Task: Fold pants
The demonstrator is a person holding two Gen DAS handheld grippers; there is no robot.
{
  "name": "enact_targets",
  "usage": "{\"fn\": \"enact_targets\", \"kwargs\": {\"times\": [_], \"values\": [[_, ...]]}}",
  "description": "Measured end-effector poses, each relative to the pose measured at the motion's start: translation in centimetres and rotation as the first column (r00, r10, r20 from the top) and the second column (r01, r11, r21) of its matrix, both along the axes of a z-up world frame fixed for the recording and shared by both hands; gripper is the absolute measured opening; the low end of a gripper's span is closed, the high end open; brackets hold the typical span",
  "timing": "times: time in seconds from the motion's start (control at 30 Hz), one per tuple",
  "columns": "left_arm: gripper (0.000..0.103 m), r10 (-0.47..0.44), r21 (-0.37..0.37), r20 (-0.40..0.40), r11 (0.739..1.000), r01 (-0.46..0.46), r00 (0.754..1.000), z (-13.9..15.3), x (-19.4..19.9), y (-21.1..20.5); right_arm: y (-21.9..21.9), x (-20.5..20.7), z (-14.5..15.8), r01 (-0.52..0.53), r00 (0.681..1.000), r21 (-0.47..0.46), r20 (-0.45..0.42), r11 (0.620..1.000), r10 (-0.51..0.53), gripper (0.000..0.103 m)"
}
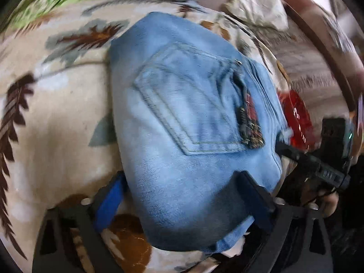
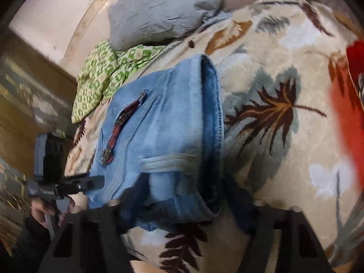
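The folded light-blue jeans (image 1: 182,122) lie as a compact bundle on the leaf-patterned blanket (image 1: 56,118) of the bed, back pocket (image 1: 191,104) facing up. The left hand-held gripper (image 1: 182,195) straddles the bundle's near end, jaws spread wide, its blue-padded finger (image 1: 109,202) clear of the cloth on the left; whether the right finger presses the denim I cannot tell. The right hand-held gripper (image 2: 186,223) sits at the bundle's near edge with jaws parted; blur hides any contact. On the far side lie a grey pillow (image 2: 166,11) and a green patterned cloth (image 2: 102,75). A red object (image 2: 355,104) sits at the right.
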State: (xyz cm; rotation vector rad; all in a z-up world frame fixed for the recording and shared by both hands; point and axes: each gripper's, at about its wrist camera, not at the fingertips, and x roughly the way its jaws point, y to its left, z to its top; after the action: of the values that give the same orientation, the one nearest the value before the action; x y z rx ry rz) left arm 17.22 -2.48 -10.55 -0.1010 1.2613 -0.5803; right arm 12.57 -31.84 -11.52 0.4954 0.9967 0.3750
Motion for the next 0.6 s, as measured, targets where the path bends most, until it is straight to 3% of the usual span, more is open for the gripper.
{"fn": "enact_targets", "kwargs": {"times": [0.03,0.07,0.2,0.33,0.47,0.6], "values": [[0.077,-0.015,0.015,0.022,1.000,0.015,1.000,0.4,-0.2,-0.2,0.1,-0.2,0.4,-0.020,1.000,-0.007,0.022,1.000,0.020,0.040],[0.069,-0.025,0.030,0.036,0.999,0.024,0.999,0.7,-0.4,-0.5,0.3,-0.4,0.8,-0.030,0.999,-0.022,0.035,0.999,0.030,0.037],[0.067,-0.041,0.116,0.105,0.993,0.029,0.994,1.2,-1.5,-1.6,1.0,-0.6,0.4,-0.037,0.999,-0.070,0.035,0.997,0.039,0.035],[0.067,-0.040,0.200,0.193,0.980,0.001,0.980,0.9,-2.8,-3.0,0.9,-0.7,-0.7,-0.029,0.999,-0.056,0.033,0.998,0.031,0.035],[0.067,-0.029,0.207,0.213,0.978,-0.016,0.977,0.6,-2.5,-3.0,1.7,-0.9,-0.5,-0.037,0.998,-0.124,0.052,0.992,0.044,0.035],[0.067,-0.031,0.213,0.224,0.977,-0.018,0.974,0.5,-2.4,-2.8,1.7,-0.7,-0.6,-0.032,0.998,-0.123,0.049,0.992,0.038,0.035]]}}
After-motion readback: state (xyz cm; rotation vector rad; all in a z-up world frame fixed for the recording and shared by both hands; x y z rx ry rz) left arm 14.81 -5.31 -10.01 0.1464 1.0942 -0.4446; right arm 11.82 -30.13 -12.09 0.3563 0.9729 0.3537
